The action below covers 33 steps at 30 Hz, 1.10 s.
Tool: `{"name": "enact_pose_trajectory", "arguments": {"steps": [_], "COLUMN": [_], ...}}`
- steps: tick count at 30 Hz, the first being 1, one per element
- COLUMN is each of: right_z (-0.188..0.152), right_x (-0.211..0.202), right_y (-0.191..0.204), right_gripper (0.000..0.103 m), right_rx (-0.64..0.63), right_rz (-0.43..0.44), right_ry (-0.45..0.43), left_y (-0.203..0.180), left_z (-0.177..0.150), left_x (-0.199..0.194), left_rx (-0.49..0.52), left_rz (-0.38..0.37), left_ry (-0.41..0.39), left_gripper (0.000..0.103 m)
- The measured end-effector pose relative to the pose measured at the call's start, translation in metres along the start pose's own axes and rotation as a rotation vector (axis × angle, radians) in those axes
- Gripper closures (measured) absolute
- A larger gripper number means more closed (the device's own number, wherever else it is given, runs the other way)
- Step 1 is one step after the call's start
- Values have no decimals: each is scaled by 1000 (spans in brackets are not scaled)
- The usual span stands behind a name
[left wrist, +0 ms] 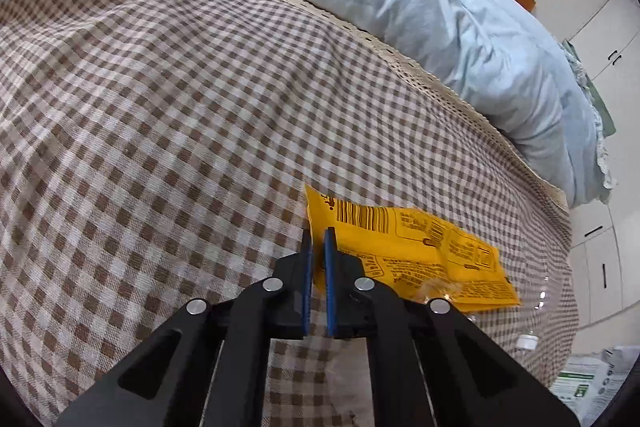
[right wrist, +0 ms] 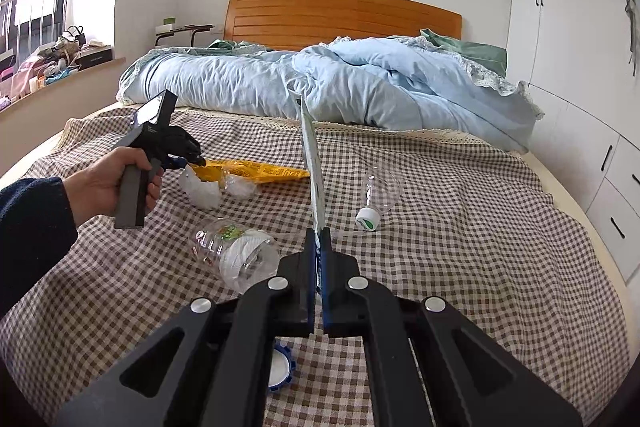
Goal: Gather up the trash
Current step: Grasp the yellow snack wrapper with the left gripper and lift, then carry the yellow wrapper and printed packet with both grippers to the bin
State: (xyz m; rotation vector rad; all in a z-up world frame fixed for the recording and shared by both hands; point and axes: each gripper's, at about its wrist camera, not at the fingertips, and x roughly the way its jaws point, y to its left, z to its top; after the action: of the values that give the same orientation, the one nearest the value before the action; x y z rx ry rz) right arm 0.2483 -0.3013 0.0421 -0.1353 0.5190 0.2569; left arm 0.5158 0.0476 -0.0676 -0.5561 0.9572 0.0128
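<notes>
Left gripper (left wrist: pixel 318 239) sits low over the checked bedspread (left wrist: pixel 160 107), fingers drawn together on the near corner of the yellow wrapper (left wrist: pixel 420 255); the right wrist view agrees, showing its tips at the wrapper's left end (right wrist: pixel 256 169). A corner pinch makes sense: the wrapper lies flat and gives no other purchase. Right gripper (right wrist: pixel 319 237) has its fingers pressed on a thin, flat pale strip (right wrist: pixel 310 155) that stands up edge-on toward the duvet (right wrist: pixel 340 83) (what it is I cannot tell). Holding it upright keeps it off the other litter. Remaining trash on the spread: clear cup on its side (right wrist: pixel 240 251) near the right gripper, small clear bottle with a white-green cap (right wrist: pixel 376 199) to the right, crumpled white plastic (right wrist: pixel 204 191) touching the wrapper's near side, blue-rimmed lid (right wrist: pixel 282 371) partly under the right gripper. Room for moving: the spread is open left of the wrapper and toward the foot; the duvet roll closes off the far side, cabinets (right wrist: pixel 580 147) line the bed's right edge. The lifted wrapper may drag the white plastic along.
</notes>
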Motion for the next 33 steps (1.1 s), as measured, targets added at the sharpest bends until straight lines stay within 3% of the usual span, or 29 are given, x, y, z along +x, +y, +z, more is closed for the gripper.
{"name": "enact_pose_trajectory", "arguments": {"steps": [5, 10, 15, 21, 33], "right_z": [1, 0, -4, -15, -86], "right_x": [-9, -26, -51, -97, -212], "right_y": [5, 3, 2, -7, -39], "right_gripper": [101, 101, 101, 101, 101], "right_rx": [-15, 34, 72, 84, 120], "right_rz": [-24, -36, -43, -83, -221], "right_ry": [-21, -43, -35, -20, 11], "left_y": [-8, -46, -83, -111, -170], "left_z": [2, -4, -32, -108, -260], "left_x": [-65, -165, -254, -318, -368], "left_rx": [6, 134, 240, 386, 632], "left_rz": [-63, -17, -35, -85, -308], "left_ry": [-140, -341, -465, -459, -369], "left_gripper": [103, 103, 103, 103, 103]}}
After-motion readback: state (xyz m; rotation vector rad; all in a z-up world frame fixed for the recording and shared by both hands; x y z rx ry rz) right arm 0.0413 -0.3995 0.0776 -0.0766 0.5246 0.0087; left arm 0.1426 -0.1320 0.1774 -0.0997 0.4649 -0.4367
